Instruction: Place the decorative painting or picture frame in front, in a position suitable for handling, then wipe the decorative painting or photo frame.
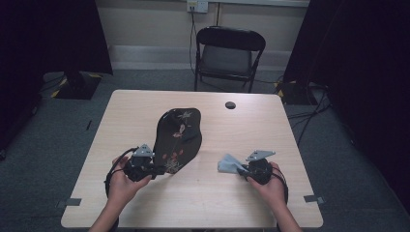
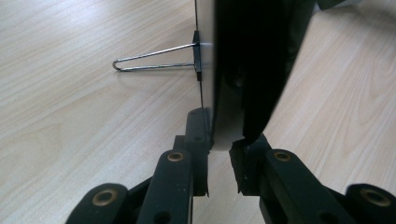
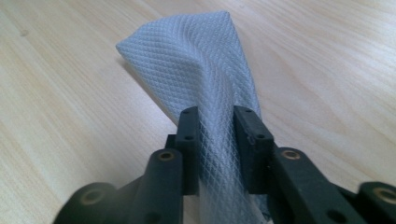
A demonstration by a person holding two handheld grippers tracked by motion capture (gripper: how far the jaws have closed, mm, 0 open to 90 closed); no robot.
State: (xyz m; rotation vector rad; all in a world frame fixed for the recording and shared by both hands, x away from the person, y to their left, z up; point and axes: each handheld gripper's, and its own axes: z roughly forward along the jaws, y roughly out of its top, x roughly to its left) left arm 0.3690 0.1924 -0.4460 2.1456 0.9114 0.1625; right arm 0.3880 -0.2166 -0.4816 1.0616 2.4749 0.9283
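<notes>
A long black panel point(image 1: 178, 133) with a flower pattern lies slanted on the wooden table point(image 1: 130, 111), left of centre. My left gripper point(image 1: 155, 170) is shut on its near end. In the left gripper view the jaws point(image 2: 219, 149) pinch the panel's thin edge point(image 2: 247, 56), and a wire stand leg point(image 2: 154, 59) juts from its back onto the wood. My right gripper point(image 1: 241, 168) is at the right front, shut on a pale grey cloth point(image 1: 228, 163). The waffle-textured cloth point(image 3: 187, 51) is bunched between the pads of the right gripper point(image 3: 216, 126) and fans out beyond them.
A round black grommet point(image 1: 230, 105) sits near the table's far edge. A black folding chair point(image 1: 229, 53) stands behind the table. Dark curtains hang at both sides. Bare wood lies between the two grippers.
</notes>
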